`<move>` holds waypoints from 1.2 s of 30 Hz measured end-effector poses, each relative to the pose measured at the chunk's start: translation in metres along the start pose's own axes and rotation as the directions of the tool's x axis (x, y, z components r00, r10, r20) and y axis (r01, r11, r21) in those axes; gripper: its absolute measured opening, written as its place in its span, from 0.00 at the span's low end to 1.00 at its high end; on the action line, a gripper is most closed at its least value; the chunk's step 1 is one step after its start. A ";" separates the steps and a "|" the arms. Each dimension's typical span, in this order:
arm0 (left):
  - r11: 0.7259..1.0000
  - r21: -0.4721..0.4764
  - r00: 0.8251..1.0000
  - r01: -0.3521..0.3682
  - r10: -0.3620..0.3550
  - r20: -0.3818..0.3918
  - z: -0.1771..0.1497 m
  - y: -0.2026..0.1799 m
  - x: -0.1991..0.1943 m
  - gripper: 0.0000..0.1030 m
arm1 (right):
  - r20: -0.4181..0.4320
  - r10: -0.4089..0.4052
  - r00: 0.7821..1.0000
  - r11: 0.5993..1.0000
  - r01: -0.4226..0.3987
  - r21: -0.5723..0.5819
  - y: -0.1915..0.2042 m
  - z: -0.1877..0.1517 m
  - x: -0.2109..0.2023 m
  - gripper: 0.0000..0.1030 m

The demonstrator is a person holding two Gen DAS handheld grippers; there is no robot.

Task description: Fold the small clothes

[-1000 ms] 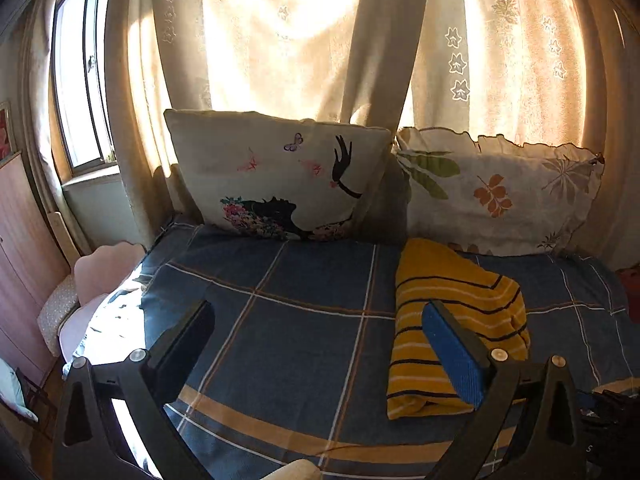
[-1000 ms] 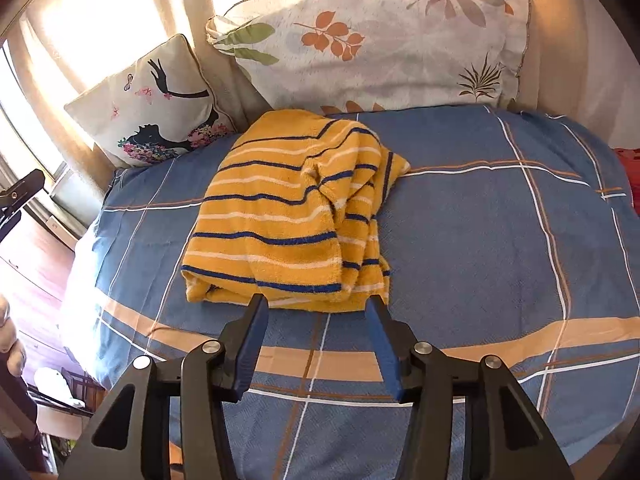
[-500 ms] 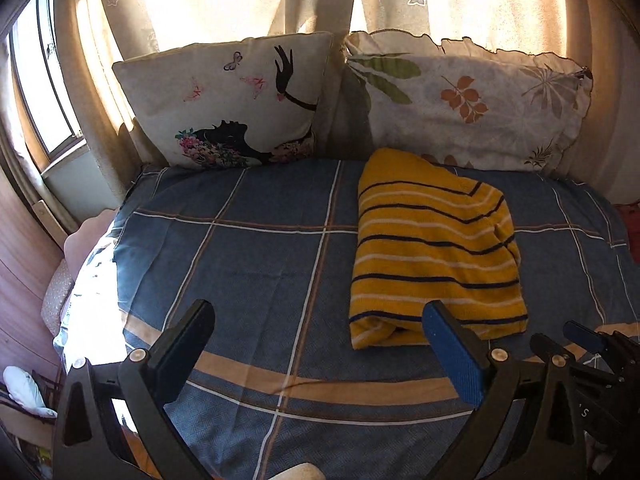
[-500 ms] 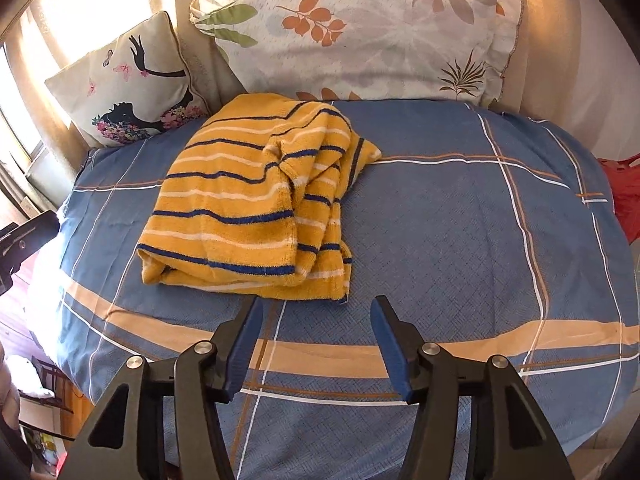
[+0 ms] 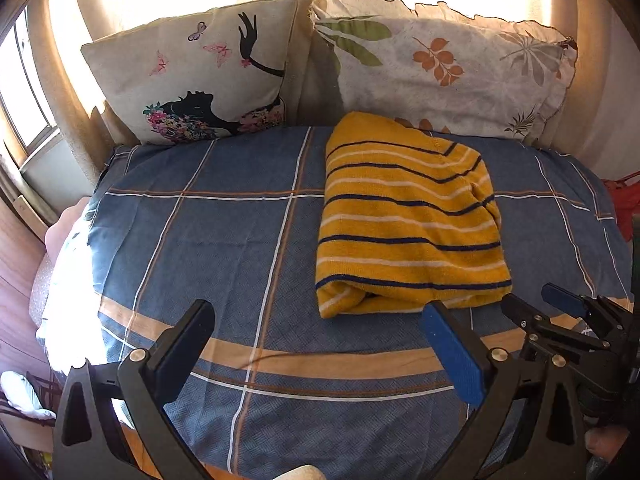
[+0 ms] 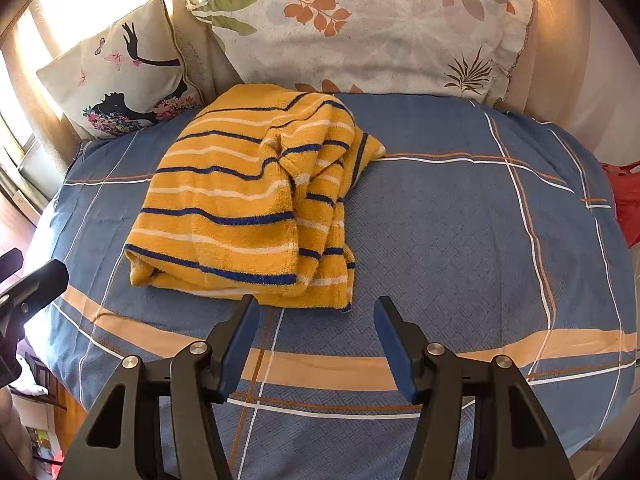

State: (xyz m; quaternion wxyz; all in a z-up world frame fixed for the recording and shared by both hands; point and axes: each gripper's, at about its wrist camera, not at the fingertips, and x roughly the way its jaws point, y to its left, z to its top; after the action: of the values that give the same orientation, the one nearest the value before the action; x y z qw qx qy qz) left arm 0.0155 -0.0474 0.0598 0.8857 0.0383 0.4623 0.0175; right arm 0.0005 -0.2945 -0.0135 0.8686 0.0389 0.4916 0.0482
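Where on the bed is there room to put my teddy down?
Two bare patches of blue bedspread: one left of the striped yellow garment, below the butterfly cushion, and one on the garment's right, below the leaf pillow. The front strip is crowded by the left gripper and right gripper.

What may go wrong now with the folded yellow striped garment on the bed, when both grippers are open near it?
1. The yellow striped garment has loose bunched layers on its right side; a grab there might take only one layer and undo the fold.
2. The right gripper and left gripper are close together and may collide.
3. Closing low might pinch the bedsheet too.
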 end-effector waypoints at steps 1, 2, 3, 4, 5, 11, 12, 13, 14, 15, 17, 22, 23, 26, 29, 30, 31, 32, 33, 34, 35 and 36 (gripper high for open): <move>1.000 0.003 1.000 0.001 -0.001 -0.001 0.000 -0.001 0.000 1.00 | -0.002 -0.002 1.000 1.000 0.003 0.005 -0.001 0.000 0.000 0.62; 1.000 0.004 1.000 0.003 -0.003 -0.002 0.000 -0.002 0.001 1.00 | -0.004 -0.005 1.000 1.000 0.005 0.009 -0.002 0.000 0.001 0.62; 1.000 0.004 1.000 0.006 -0.006 -0.004 0.000 -0.002 0.001 1.00 | -0.006 -0.008 1.000 1.000 0.008 0.011 -0.003 0.000 0.002 0.62; 1.000 0.002 1.000 0.010 -0.009 -0.008 0.000 -0.002 0.002 1.00 | -0.008 -0.010 1.000 1.000 0.010 0.011 -0.003 0.000 0.002 0.62; 1.000 -0.001 1.000 0.014 -0.014 -0.012 0.001 -0.002 0.003 1.00 | -0.009 -0.012 1.000 1.000 0.012 0.011 -0.003 0.000 0.003 0.63; 0.999 -0.011 0.999 0.036 -0.037 -0.038 0.000 -0.005 0.010 1.00 | -0.017 -0.020 1.000 1.000 0.020 -0.003 -0.002 -0.001 0.005 0.64; 0.999 -0.010 0.998 0.038 -0.039 -0.041 0.000 -0.006 0.010 1.00 | -0.019 -0.021 1.000 1.000 0.021 -0.006 -0.001 -0.002 0.005 0.64; 0.999 -0.011 0.998 0.042 -0.043 -0.043 0.000 -0.007 0.011 1.00 | -0.020 -0.022 1.000 1.000 0.021 -0.007 -0.001 -0.002 0.005 0.64; 0.999 -0.011 0.998 0.045 -0.046 -0.045 -0.001 -0.007 0.011 1.00 | -0.021 -0.022 1.000 1.000 0.022 -0.010 -0.001 -0.002 0.006 0.64; 0.999 -0.010 0.998 0.047 -0.047 -0.048 -0.001 -0.008 0.012 1.00 | -0.021 -0.024 1.000 1.000 0.024 -0.010 -0.001 -0.002 0.006 0.64; 0.999 -0.011 0.997 0.048 -0.049 -0.053 -0.001 -0.009 0.013 1.00 | -0.020 -0.025 0.999 1.000 0.025 -0.013 -0.001 -0.002 0.006 0.64; 0.998 -0.023 0.997 0.050 -0.052 -0.065 -0.003 -0.008 0.016 1.00 | -0.020 -0.028 0.999 0.999 0.027 -0.022 0.001 -0.003 0.006 0.64; 0.998 -0.025 0.996 0.050 -0.052 -0.068 -0.003 -0.007 0.016 1.00 | -0.021 -0.028 0.999 0.999 0.027 -0.026 0.001 -0.003 0.006 0.64; 0.998 -0.031 0.996 0.050 -0.052 -0.072 -0.004 -0.007 0.017 1.00 | -0.021 -0.029 0.999 0.999 0.028 -0.037 0.002 -0.003 0.007 0.65; 0.998 -0.035 0.996 0.052 -0.054 -0.076 -0.005 -0.007 0.017 1.00 | -0.018 -0.029 0.999 0.999 0.028 -0.046 0.004 -0.004 0.006 0.65; 0.998 -0.036 0.995 0.053 -0.055 -0.078 -0.005 -0.007 0.018 1.00 | -0.018 -0.029 0.999 0.998 0.028 -0.048 0.004 -0.004 0.006 0.65; 0.998 -0.037 0.995 0.054 -0.057 -0.079 -0.005 -0.007 0.018 1.00 | -0.017 -0.029 0.999 0.998 0.029 -0.048 0.004 -0.004 0.006 0.65; 0.998 -0.039 0.995 0.054 -0.057 -0.079 -0.005 -0.007 0.018 1.00 | -0.018 -0.030 0.999 0.998 0.029 -0.048 0.004 -0.004 0.006 0.65; 0.998 -0.040 0.995 0.054 -0.057 -0.080 -0.005 -0.007 0.018 1.00 | -0.018 -0.030 0.999 0.998 0.029 -0.047 0.004 -0.005 0.006 0.65; 0.998 -0.039 0.995 0.055 -0.058 -0.079 -0.005 -0.007 0.018 1.00 | -0.019 -0.030 0.999 0.999 0.030 -0.045 0.003 -0.005 0.006 0.65; 0.998 -0.038 0.995 0.054 -0.057 -0.080 -0.005 -0.007 0.018 1.00 | -0.019 -0.030 0.999 0.999 0.029 -0.044 0.003 -0.005 0.006 0.65; 0.998 -0.038 0.995 0.055 -0.058 -0.080 -0.005 -0.007 0.018 1.00 | -0.019 -0.031 0.999 0.999 0.030 -0.044 0.002 -0.006 0.006 0.65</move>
State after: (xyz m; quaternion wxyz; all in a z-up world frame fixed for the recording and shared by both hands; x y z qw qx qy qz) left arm 0.0216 -0.0530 0.0414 0.8668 0.0086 0.4985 0.0024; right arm -0.0015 -0.2915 -0.0211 0.8649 0.0121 0.4997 0.0460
